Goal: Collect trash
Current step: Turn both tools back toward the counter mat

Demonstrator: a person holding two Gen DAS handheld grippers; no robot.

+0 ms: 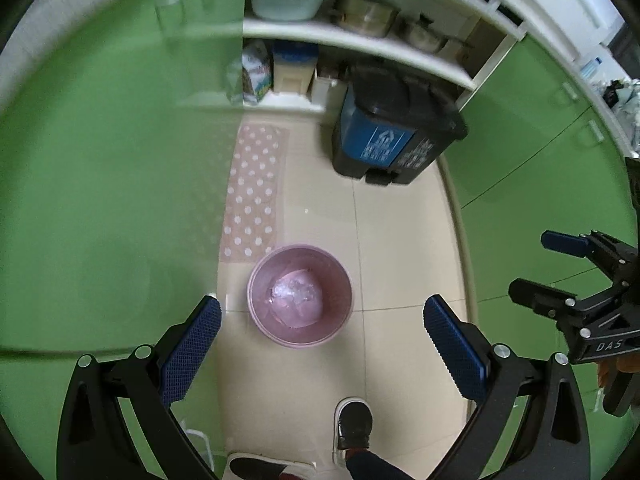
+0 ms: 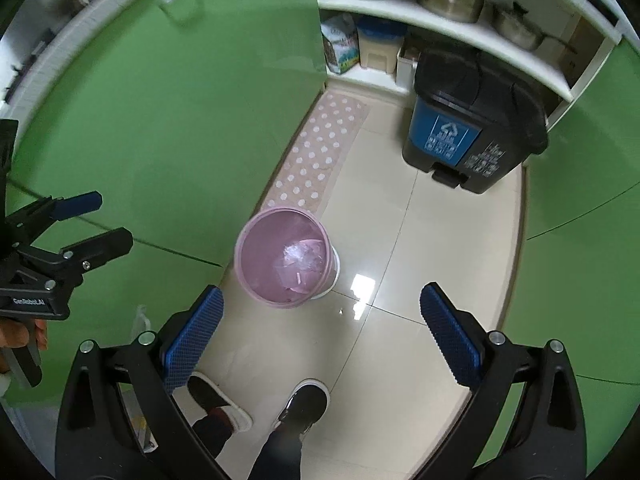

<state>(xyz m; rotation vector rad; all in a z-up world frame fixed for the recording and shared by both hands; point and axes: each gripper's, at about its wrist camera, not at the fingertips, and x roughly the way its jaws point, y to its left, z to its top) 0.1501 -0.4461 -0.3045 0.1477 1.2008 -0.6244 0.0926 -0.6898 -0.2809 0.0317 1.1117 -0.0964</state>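
A small pink wastebasket stands on the tiled floor, lined with a pink bag, with crumpled clear plastic at its bottom. It also shows in the right wrist view. My left gripper is open and empty, held high above the basket. My right gripper is open and empty, also above and just in front of the basket. Each gripper shows in the other's view: the right one at the right edge, the left one at the left edge.
A black and blue pedal bin stands at the back by open white shelves holding pots and a basin. A pink dotted mat lies along green cabinet doors. More green doors close the right side. The person's shoes are below.
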